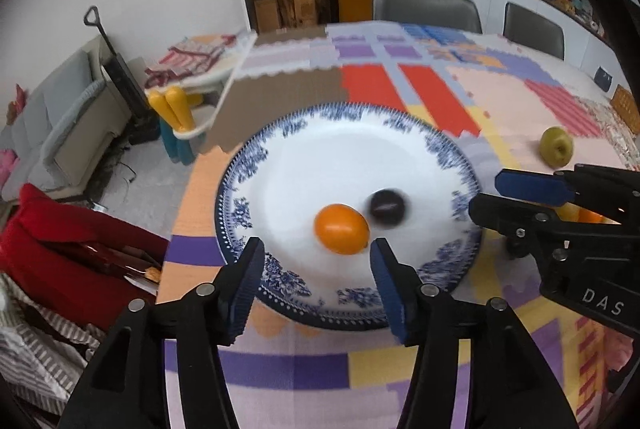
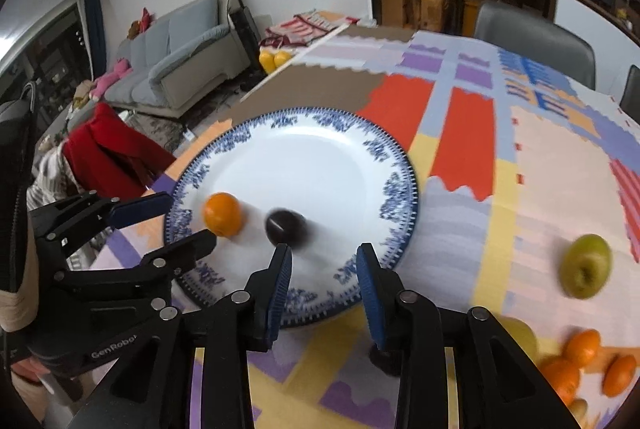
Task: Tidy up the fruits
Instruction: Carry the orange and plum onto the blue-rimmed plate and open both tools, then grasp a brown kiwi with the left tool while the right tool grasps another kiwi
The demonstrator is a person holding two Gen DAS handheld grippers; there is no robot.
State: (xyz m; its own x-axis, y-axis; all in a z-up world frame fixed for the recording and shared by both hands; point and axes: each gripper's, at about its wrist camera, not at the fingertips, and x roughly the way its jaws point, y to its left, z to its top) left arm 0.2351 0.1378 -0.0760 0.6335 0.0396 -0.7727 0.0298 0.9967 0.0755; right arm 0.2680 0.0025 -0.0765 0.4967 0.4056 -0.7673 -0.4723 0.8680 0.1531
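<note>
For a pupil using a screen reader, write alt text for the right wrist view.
A blue-patterned white plate on a colourful tablecloth holds an orange and a dark plum, just beyond the open, empty right gripper. The left gripper, also empty, reaches in from the left beside the orange. A green apple and more oranges lie on the cloth at right.

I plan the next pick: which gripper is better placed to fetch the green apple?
The right gripper, probably. Both grippers are empty over the plate, but the green apple lies on its side; the left gripper is farther across.
</note>
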